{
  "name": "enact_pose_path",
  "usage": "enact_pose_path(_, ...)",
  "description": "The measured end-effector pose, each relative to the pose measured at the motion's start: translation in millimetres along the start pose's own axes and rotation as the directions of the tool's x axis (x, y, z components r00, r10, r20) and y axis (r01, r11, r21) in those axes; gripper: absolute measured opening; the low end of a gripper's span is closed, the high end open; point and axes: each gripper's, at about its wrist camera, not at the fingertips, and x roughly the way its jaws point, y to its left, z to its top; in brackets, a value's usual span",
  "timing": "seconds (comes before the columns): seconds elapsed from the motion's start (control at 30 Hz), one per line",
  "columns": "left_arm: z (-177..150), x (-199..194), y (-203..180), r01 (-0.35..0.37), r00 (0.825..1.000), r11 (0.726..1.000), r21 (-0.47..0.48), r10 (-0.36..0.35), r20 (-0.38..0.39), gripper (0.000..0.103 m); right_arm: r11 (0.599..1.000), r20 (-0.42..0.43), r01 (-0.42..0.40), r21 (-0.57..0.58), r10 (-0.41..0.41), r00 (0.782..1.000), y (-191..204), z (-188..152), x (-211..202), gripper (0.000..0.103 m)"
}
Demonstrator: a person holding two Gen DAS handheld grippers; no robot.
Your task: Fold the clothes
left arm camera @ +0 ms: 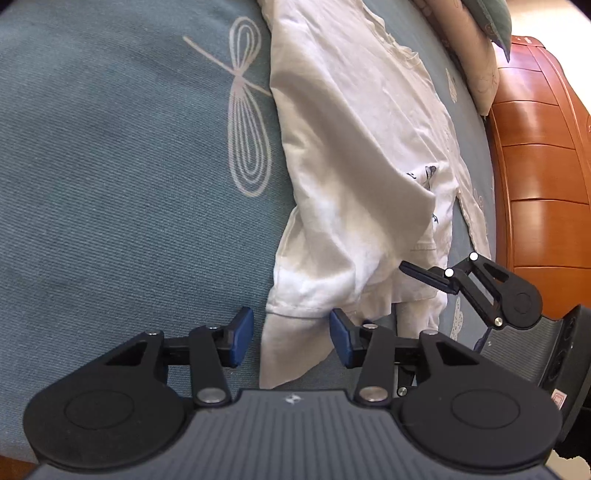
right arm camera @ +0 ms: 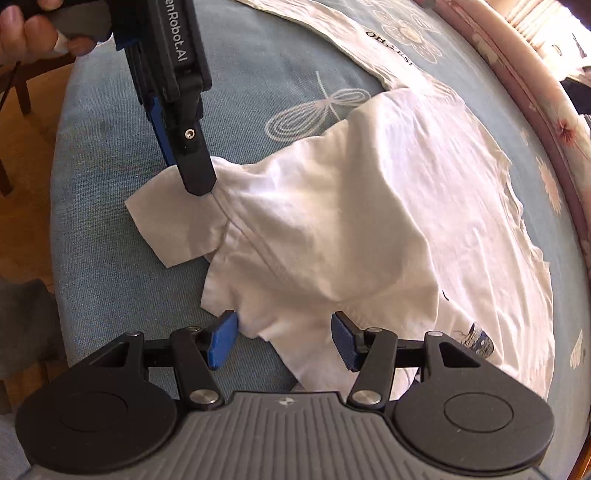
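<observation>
One white shirt (right arm camera: 343, 206) lies crumpled on the blue-grey bed cover (left arm camera: 110, 184), which carries pale dragonfly prints (left arm camera: 245, 122). A second pale garment (right arm camera: 332, 33) with dark lettering lies flat on the cover beyond the shirt, well apart from both tools.

Two grippers are at the shirt's near edge. The left gripper (left arm camera: 291, 339) points down at the edge with its blue pads parted. A flap of the shirt lies between the pads, and neither pad presses on it. In the right wrist view, one of its black fingers (right arm camera: 195, 173) touches the cloth at a seam. One hand (right arm camera: 33, 29) shows at the top left corner of that view, holding the left gripper's handle.

The right gripper (right arm camera: 282, 341) also stands with its pads parted over a corner of the shirt, gripping nothing.

An orange wooden dresser (left arm camera: 535, 166) stands beside the bed, past the shirt.
</observation>
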Motion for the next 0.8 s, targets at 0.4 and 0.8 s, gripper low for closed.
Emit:
enact_pose_path(0.4,16.5,9.9,1.8,0.083,0.996,0.996,0.015,-0.083,-0.013,0.023,0.985,0.034,-0.019,0.172,0.013,0.999,-26.0,-6.3,-17.4,0.06)
enact_pose_path(0.8,9.3,-85.6,-56.0,-0.109,0.991,0.985,0.131,0.096,0.098,0.014,0.961,-0.003,0.046,0.273,-0.047,0.999,-30.8,-59.8,-41.1,0.06)
